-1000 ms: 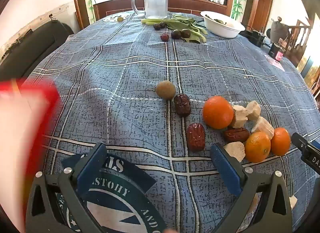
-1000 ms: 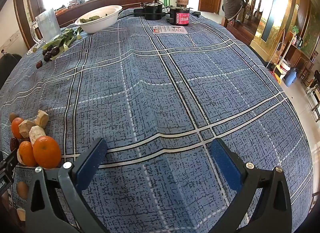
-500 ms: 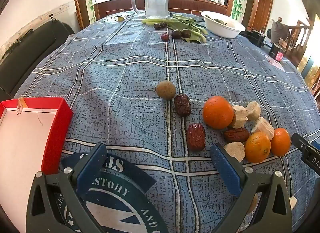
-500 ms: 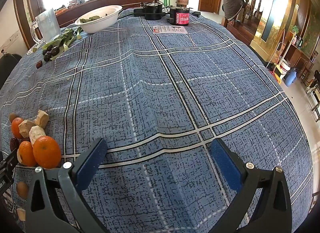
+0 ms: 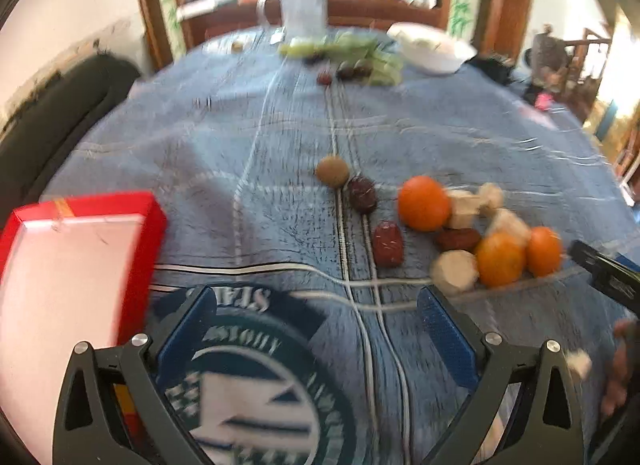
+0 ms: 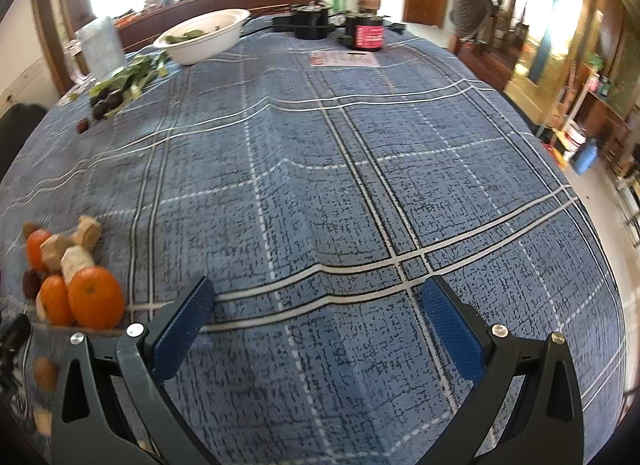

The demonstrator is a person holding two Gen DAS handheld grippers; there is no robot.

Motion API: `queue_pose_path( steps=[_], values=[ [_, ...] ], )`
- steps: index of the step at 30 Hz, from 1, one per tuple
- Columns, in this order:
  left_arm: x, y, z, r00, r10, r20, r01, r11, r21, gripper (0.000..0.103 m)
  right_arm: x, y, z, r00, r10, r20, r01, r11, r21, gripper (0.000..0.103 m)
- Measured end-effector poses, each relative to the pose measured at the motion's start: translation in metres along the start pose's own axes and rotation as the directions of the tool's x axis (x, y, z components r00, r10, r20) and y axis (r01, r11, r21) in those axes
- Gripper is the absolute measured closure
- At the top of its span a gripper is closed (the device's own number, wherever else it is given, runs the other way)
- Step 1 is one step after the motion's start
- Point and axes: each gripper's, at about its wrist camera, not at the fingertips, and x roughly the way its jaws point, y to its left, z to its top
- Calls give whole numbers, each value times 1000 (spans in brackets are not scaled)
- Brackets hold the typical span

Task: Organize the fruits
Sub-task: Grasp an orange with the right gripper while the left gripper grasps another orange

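A: The tablecloth (image 6: 360, 169) under both grippers looks like woven cloth, matt, with a rough weave.

B: The left gripper (image 5: 316, 325) has matt black plastic arms, textured blue pads on its fingers (image 5: 448, 341), and shiny metal screws. The right gripper (image 6: 320, 325) looks the same.

A: Left of the left gripper, the red box (image 5: 80, 257) looks like smooth card, faintly glossy.

B: Ahead of it, the oranges (image 5: 424, 203) have a dimpled, slightly shiny peel; the dates (image 5: 387, 244) are wrinkled and dark with a dull sheen.

A: Far ahead of the right gripper, the white bowl (image 6: 204, 37) is smooth and matt; whether plastic or paper, I cannot tell.
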Motion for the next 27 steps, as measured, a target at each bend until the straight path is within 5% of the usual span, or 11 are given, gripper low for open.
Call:
queue_pose_path(
  steps=[5,9,16,22,27],
  values=[
    [-45,13,-8,996,-11,87,7,999,48,3,-33,0,2,976,210,50,-211,977,12,0],
    [-56,25,-9,996,-17,91,17,1000,6,18,-46,34,12,944,329,23,-325,940,-102,2],
    [-56,16,-4,996,-54,67,52,998,28,21,-23,62,19,921,376,-105,-389,909,-150,37],
    [-44,1,18,995,-72,68,64,992,107,21,-12,68,18,883,440,-162,-464,872,-159,42],
    [-19,-18,39,992,-126,16,120,966,227,21,-4,74,12,874,456,-168,-483,855,-191,53]
  ],
)
